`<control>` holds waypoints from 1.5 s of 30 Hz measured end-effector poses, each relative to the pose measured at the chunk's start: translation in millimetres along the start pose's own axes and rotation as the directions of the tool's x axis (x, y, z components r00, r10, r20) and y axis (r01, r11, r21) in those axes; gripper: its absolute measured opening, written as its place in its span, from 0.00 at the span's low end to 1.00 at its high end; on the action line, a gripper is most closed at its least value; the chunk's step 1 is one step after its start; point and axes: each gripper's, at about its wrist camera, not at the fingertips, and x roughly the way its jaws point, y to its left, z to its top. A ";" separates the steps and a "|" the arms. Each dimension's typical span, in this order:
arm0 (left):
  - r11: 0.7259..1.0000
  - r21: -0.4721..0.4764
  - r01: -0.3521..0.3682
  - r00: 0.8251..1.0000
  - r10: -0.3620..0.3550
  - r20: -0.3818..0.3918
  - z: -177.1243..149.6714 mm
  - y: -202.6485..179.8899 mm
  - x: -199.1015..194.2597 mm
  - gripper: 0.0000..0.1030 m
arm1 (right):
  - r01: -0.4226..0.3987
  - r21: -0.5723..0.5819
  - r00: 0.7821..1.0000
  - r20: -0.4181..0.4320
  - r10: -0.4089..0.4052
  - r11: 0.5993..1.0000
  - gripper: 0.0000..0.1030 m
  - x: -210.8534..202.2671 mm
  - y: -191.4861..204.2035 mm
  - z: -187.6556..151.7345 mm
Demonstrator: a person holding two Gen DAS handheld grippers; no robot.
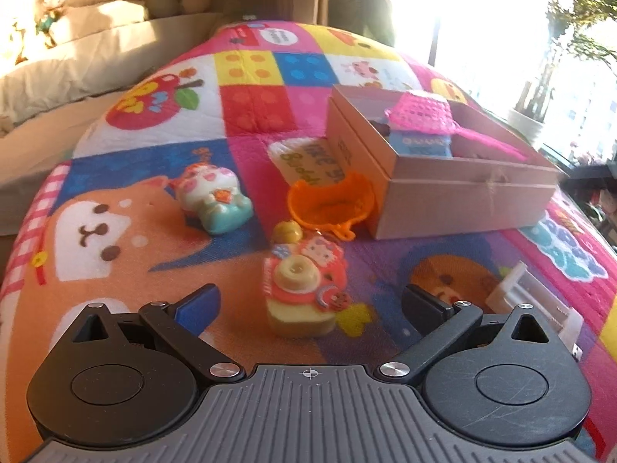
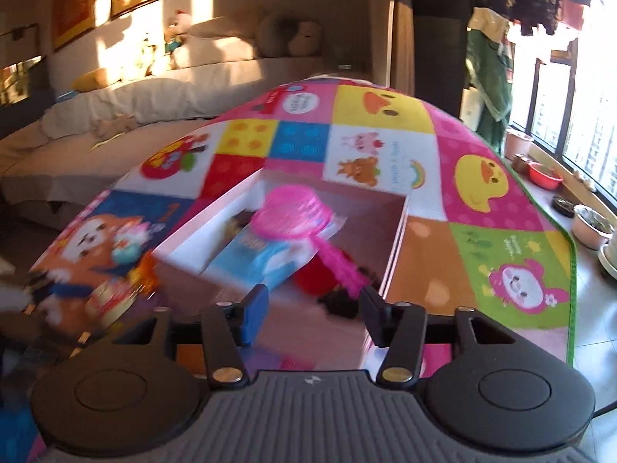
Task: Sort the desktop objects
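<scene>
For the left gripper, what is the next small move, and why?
Probably ease the left gripper forward and down around the toy camera. Its jaws are open with nothing between them, the toy lies on the mat just ahead, outside the cardboard box, which already holds a pink strainer.

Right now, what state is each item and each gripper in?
Cardboard box: open, partly filled.
Pink mesh scoop: in the box, atop the blue pack.
Blue pack: in the box, leaning.
Toy camera: on the mat, unheld, ahead of the left gripper.
Orange scoop: on the mat, against the box.
Cat figure: lying on the mat.
Left gripper: open, empty.
Right gripper: open, empty, over the box.
</scene>
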 end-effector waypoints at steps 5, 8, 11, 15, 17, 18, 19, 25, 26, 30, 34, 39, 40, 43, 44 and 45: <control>1.000 0.009 -0.023 1.000 0.023 -0.003 13.2 -3.0 1.6 0.93 | -0.094 -0.052 0.994 -0.065 0.091 0.994 0.75 -5.6 27.8 -37.5; 0.998 0.049 -0.051 0.998 0.053 -0.045 18.2 -10.1 13.6 0.79 | -0.128 -0.105 0.988 -0.106 0.117 0.986 0.79 -4.2 49.0 -54.2; 0.998 0.042 -0.052 0.997 0.055 -0.058 18.8 -8.7 19.1 0.70 | -0.109 -0.147 0.989 -0.120 0.092 0.983 0.80 0.8 66.9 -63.4; 0.998 0.053 -0.038 0.998 0.041 -0.055 13.9 -7.7 6.5 0.50 | -0.107 -0.134 0.985 -0.151 0.087 0.985 0.72 10.8 73.3 -63.0; 0.998 0.057 -0.034 0.998 0.037 -0.053 7.5 -6.8 -5.3 0.49 | -0.118 -0.107 0.978 -0.183 0.097 0.987 0.49 15.1 71.3 -60.7; 0.997 0.064 -0.030 0.998 0.033 -0.048 4.4 -6.3 -11.2 0.48 | -0.120 -0.100 0.977 -0.188 0.100 0.988 0.47 13.9 71.4 -59.9; 0.997 0.068 -0.028 0.999 0.031 -0.039 1.4 -6.6 -18.4 0.48 | -0.131 -0.089 0.974 -0.199 0.111 0.987 0.46 12.2 70.9 -59.0; 0.993 0.116 0.005 0.998 -0.013 0.069 9.4 -17.4 -82.5 0.47 | -0.166 -0.067 0.975 -0.159 0.154 0.984 0.46 -26.3 65.4 -46.5; 0.991 0.135 0.012 0.994 -0.027 0.110 17.3 -22.5 -97.1 0.47 | -0.165 -0.068 0.979 -0.129 0.156 0.984 0.46 -39.0 63.0 -39.1; 0.979 0.199 0.046 0.960 -0.099 0.263 54.4 -41.0 -141.1 0.47 | -0.112 -0.089 0.992 0.042 0.116 0.990 0.46 -88.3 53.4 0.2; 0.973 0.212 0.091 0.926 -0.161 0.342 93.1 -59.6 -140.5 0.48 | -0.041 -0.088 0.977 0.204 0.058 0.995 0.46 -121.4 38.1 41.8; 0.962 0.197 0.190 0.922 -0.244 0.302 124.5 -85.7 -80.6 0.48 | 0.003 0.016 0.976 0.220 -0.007 1.000 0.46 -97.2 0.6 85.4; 0.959 0.192 0.208 0.919 -0.259 0.296 127.8 -90.1 -70.1 0.48 | -0.003 0.046 0.978 0.210 -0.007 0.999 0.46 -87.2 -9.0 92.4; 0.957 0.140 0.255 0.926 -0.283 0.248 141.1 -97.5 -25.0 0.57 | 0.001 0.110 0.980 0.197 -0.023 0.994 0.46 -54.9 -32.1 109.9; 0.964 0.103 0.244 0.938 -0.262 0.227 143.3 -93.7 -12.4 0.63 | 0.014 0.125 0.980 0.197 -0.039 0.992 0.46 -41.3 -39.3 114.8; 0.970 0.066 0.236 0.947 -0.245 0.209 142.6 -87.0 -4.5 0.67 | 0.021 0.138 0.981 0.187 -0.047 0.990 0.47 -28.9 -44.5 118.4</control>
